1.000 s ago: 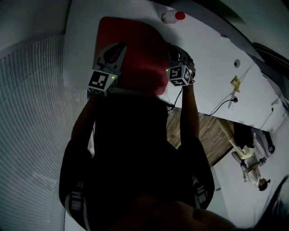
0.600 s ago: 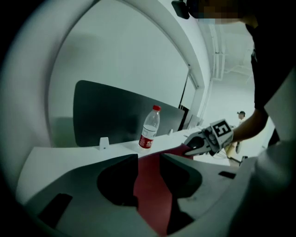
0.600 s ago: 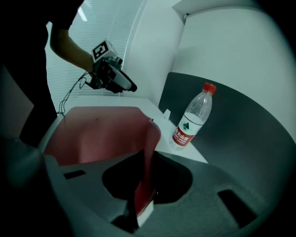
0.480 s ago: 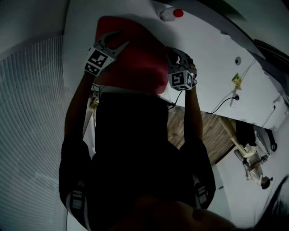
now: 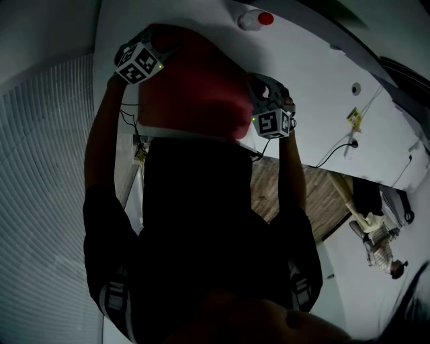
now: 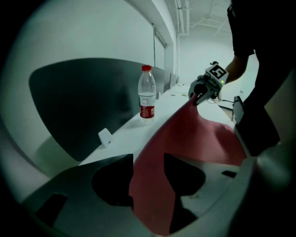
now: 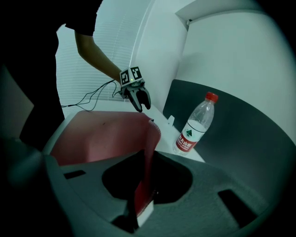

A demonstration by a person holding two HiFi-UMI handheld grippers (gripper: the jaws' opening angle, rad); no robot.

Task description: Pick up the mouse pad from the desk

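Observation:
A red mouse pad (image 5: 195, 87) lies on the white desk (image 5: 316, 94), its right edge lifted. My right gripper (image 5: 259, 87) is shut on that raised edge, and in the right gripper view the pad (image 7: 101, 134) curls up into the gripper (image 7: 148, 155). My left gripper (image 5: 160, 39) is at the pad's far left corner. Its jaws are opening. In the left gripper view they stand wide apart, with the pad (image 6: 194, 134) running between them, and the gripper (image 6: 148, 159) does not press on it.
A clear water bottle with a red cap (image 5: 254, 21) stands beyond the pad near a dark grey partition (image 6: 78, 102). A small white block (image 6: 104, 137) lies on the desk by it. A black cable (image 5: 332, 156) runs across the desk at right. Window blinds fill the left.
My left gripper has moved up the head view to the pad's far left corner, rolled, and its jaws have spread. The right gripper keeps its hold and has hardly shifted.

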